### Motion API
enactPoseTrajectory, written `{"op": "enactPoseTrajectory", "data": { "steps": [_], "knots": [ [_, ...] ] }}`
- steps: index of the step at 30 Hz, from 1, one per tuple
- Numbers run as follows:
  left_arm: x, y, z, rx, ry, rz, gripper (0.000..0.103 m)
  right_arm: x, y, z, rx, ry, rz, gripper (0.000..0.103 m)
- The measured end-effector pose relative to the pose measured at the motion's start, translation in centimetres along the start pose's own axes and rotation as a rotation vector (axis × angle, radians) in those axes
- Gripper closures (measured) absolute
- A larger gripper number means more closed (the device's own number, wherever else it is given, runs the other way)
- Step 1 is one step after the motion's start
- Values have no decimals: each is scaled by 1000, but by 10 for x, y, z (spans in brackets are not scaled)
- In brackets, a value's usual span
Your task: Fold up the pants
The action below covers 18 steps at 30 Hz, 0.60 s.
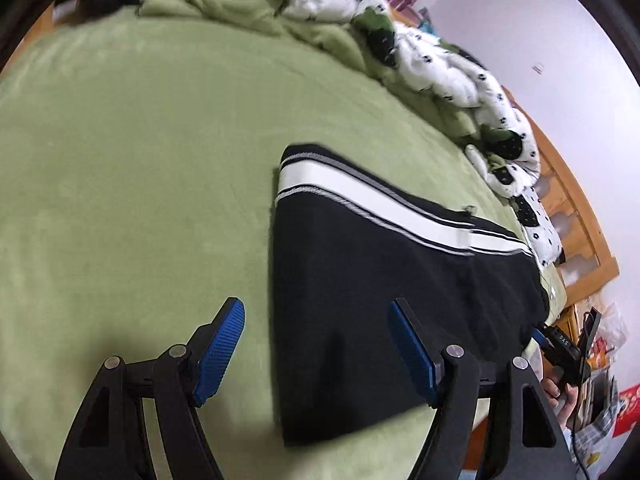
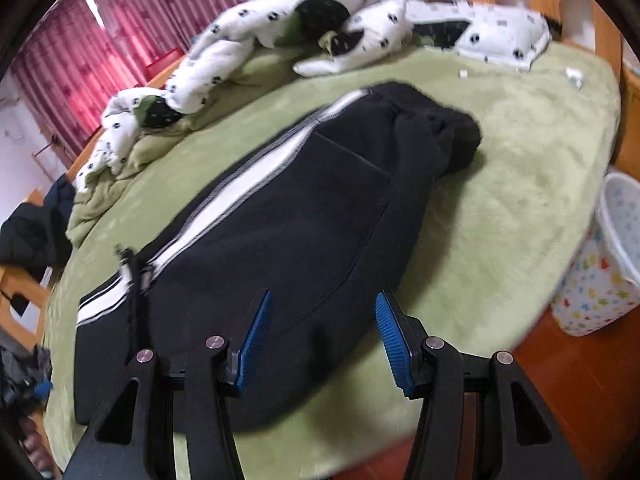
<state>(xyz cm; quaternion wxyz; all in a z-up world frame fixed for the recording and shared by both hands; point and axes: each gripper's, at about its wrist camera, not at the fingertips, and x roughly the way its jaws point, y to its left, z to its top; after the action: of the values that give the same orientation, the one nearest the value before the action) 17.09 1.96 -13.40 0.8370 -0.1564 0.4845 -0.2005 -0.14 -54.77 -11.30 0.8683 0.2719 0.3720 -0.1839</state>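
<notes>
My black pants (image 2: pixel 304 200), soft knit with a white side stripe edged in grey, lie folded lengthwise on a fuzzy green blanket (image 1: pixel 132 152) across the bed. My left tongs (image 1: pixel 316 320) are spread wide, blue ribbed pads (image 1: pixel 222 348) holding nothing, one over the blanket, one over the cloth. My right tongs (image 2: pixel 322 312) are spread too, hovering above the pants. A rumpled white patterned quilt (image 2: pixel 248 40) sits behind.
</notes>
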Motion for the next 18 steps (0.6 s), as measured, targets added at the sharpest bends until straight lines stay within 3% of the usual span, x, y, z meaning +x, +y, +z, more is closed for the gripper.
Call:
{"op": "enactPoseTrajectory", "data": {
  "steps": [4,7,12,15,18],
  "knots": [
    [42,18,10,-47,55,-40,32,38,-9,15,28,-7,11,47],
    [54,21,15,-47,33,-86,32,54,-8,22,23,-1,29,43],
    [63,6,15,34,31,-78,33,29,6,12,-125,-25,-69,43],
    [66,-3,15,77,21,-52,34,14,-5,3,-120,-57,-86,43],
    [69,-9,18,133,39,-32,41,25,-20,10,-71,-51,-119,43]
  ]
}}
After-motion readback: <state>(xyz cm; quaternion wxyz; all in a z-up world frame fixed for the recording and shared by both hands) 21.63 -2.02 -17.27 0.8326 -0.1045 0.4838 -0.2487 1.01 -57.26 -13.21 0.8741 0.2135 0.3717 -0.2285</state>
